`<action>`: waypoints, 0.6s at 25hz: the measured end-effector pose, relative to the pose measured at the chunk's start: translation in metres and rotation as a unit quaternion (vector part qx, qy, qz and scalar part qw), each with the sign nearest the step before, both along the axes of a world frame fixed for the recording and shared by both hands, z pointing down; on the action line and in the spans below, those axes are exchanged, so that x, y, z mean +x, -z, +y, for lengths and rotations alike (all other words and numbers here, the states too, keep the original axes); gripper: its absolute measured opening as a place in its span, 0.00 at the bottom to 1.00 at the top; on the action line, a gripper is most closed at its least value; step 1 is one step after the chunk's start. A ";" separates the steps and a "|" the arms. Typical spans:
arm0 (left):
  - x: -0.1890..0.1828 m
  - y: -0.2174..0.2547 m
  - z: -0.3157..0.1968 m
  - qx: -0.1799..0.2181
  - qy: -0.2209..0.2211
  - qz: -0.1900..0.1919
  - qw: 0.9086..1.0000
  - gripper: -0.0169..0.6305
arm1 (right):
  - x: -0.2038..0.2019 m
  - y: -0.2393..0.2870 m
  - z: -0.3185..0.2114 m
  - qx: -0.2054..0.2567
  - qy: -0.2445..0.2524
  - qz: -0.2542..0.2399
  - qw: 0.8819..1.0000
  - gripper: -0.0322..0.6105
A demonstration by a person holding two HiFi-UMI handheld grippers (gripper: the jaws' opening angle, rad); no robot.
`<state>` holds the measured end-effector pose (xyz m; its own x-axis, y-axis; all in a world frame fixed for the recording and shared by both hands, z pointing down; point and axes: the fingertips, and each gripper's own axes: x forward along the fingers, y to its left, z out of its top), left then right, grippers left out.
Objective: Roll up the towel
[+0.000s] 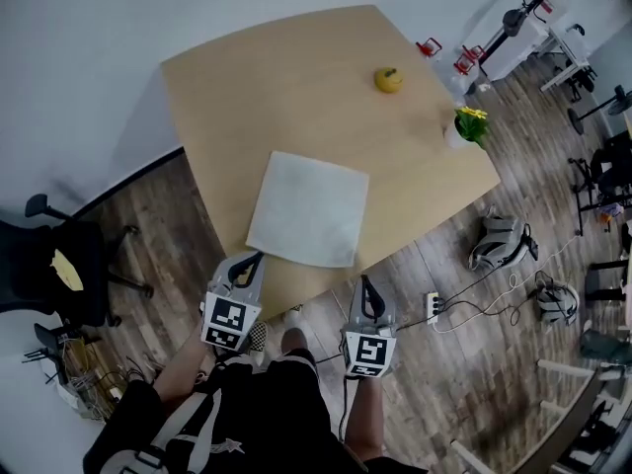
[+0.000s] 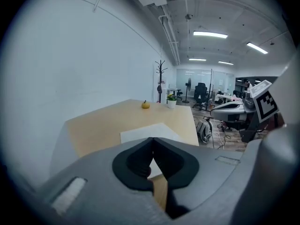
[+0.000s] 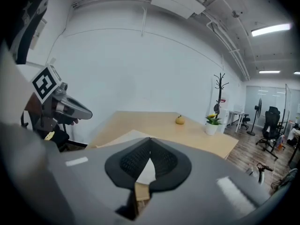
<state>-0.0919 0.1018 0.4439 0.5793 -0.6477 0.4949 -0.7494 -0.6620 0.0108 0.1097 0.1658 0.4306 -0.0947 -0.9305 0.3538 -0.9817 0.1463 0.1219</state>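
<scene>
A white towel [image 1: 308, 208] lies flat and unrolled on the light wooden table [image 1: 227, 97], close to the near edge. My left gripper [image 1: 253, 264] hovers just off that edge by the towel's near left corner, shut with nothing in it. Level with the near right corner, my right gripper [image 1: 366, 290] is also off the table, shut and empty. In the left gripper view the towel [image 2: 143, 133] shows just beyond the closed jaw tips [image 2: 153, 139]. The right gripper view has the towel [image 3: 123, 138] past its closed tips [image 3: 150, 139].
A yellow fruit [image 1: 388, 79] sits at the table's far side, and a small potted plant with yellow flowers [image 1: 470, 124] at its right edge. A black office chair [image 1: 49, 265] stands at the left. On the floor to the right lie a backpack [image 1: 499, 240] and a power strip with cables [image 1: 432, 307].
</scene>
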 end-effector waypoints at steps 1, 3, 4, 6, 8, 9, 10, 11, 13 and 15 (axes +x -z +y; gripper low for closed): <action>0.002 -0.008 -0.002 -0.007 0.001 -0.003 1.000 0.04 | 0.000 -0.009 -0.002 -0.009 0.003 -0.002 1.000 0.06; 0.005 -0.022 -0.006 -0.021 0.002 -0.010 1.000 0.04 | 0.001 -0.025 -0.007 -0.024 0.009 -0.006 1.000 0.06; 0.006 -0.029 -0.007 -0.027 0.002 -0.014 1.000 0.04 | 0.001 -0.033 -0.009 -0.031 0.013 -0.008 0.999 0.06; 0.009 -0.044 -0.011 -0.038 0.000 -0.027 0.999 0.04 | 0.001 -0.046 -0.014 -0.046 0.024 -0.004 0.999 0.06; 0.009 -0.061 -0.012 -0.047 -0.009 -0.048 0.998 0.04 | -0.002 -0.060 -0.017 -0.066 0.045 0.010 0.997 0.06; 0.008 -0.069 -0.012 -0.052 -0.016 -0.061 0.997 0.04 | -0.004 -0.067 -0.018 -0.077 0.058 0.019 0.995 0.06; 0.008 -0.077 -0.012 -0.057 -0.025 -0.075 0.995 0.04 | -0.006 -0.074 -0.018 -0.089 0.072 0.029 0.993 0.10; 0.008 -0.085 -0.012 -0.062 -0.037 -0.091 0.993 0.04 | -0.007 -0.082 -0.018 -0.101 0.085 0.040 0.990 0.18; 0.009 -0.099 -0.012 -0.067 -0.066 -0.123 0.988 0.14 | -0.005 -0.099 -0.016 -0.123 0.101 0.068 0.985 0.21; 0.008 -0.111 -0.011 -0.066 -0.096 -0.159 0.980 0.16 | -0.005 -0.113 -0.015 -0.140 0.123 0.101 0.977 0.22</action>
